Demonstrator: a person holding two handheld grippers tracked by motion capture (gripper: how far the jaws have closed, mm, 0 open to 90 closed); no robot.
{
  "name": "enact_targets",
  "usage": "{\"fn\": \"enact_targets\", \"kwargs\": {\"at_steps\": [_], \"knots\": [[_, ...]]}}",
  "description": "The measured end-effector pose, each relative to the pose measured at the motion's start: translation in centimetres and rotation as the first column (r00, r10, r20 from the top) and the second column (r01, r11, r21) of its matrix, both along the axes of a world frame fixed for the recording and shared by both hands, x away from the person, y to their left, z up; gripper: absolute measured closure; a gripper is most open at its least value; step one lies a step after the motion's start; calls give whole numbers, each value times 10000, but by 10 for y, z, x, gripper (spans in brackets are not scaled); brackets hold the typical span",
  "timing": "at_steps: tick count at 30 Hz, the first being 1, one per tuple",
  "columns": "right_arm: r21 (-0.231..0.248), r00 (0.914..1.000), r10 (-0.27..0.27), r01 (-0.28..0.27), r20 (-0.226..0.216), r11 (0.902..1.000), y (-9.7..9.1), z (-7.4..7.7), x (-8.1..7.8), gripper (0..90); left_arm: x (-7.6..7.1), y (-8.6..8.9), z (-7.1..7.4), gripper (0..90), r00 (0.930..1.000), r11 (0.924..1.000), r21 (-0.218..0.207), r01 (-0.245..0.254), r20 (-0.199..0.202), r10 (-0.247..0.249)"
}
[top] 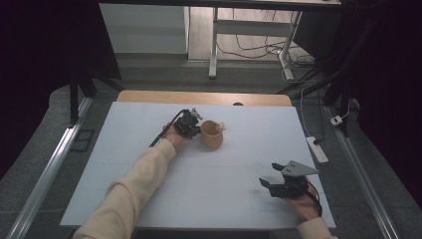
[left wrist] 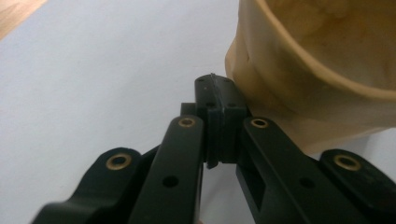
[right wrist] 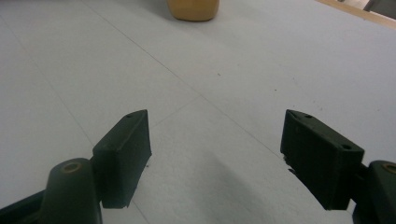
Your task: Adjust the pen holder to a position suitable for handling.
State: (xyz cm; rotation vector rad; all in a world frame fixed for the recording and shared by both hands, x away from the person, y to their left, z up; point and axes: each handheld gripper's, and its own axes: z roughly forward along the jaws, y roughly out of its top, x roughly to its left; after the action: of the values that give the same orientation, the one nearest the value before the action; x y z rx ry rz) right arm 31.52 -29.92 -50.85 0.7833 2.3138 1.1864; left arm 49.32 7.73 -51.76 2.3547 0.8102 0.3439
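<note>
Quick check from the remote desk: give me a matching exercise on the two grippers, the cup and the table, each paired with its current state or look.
Things:
1. left gripper
2. right gripper
3. tan cup
4. table

States:
A. jaws wide apart, nothing between them, near the table's front edge
B. white top, bearing everything
C. jaws pressed together, tips right beside the cup's outer wall
D. upright, open mouth up, near the middle of the table

Pairs: 1-C, 2-A, 3-D, 4-B
</note>
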Motion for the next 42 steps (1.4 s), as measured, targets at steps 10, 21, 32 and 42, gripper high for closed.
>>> {"fn": "enact_targets", "kwargs": {"at_steps": [10, 21, 32, 42], "knots": [[60, 10000, 45, -44, -15, 10000, 0, 0, 0, 237, -4, -15, -1, 887, 9996, 9996, 71, 287, -7, -287], [84, 10000, 71, -71, -30, 9999, -1, 0, 0, 237, -7, -28, 0, 888, 9986, 9986, 8, 526, 7, -526], [117, 10000, 65, -65, -14, 9999, -1, 0, 0, 237, -9, -34, 2, 887, 9978, 9978, -87, 654, -59, -655], [75, 10000, -53, 52, 20, 10000, -2, 1, -1, 237, -17, -11, 24, 882, 9990, 9990, -250, 376, 265, -369]]}}
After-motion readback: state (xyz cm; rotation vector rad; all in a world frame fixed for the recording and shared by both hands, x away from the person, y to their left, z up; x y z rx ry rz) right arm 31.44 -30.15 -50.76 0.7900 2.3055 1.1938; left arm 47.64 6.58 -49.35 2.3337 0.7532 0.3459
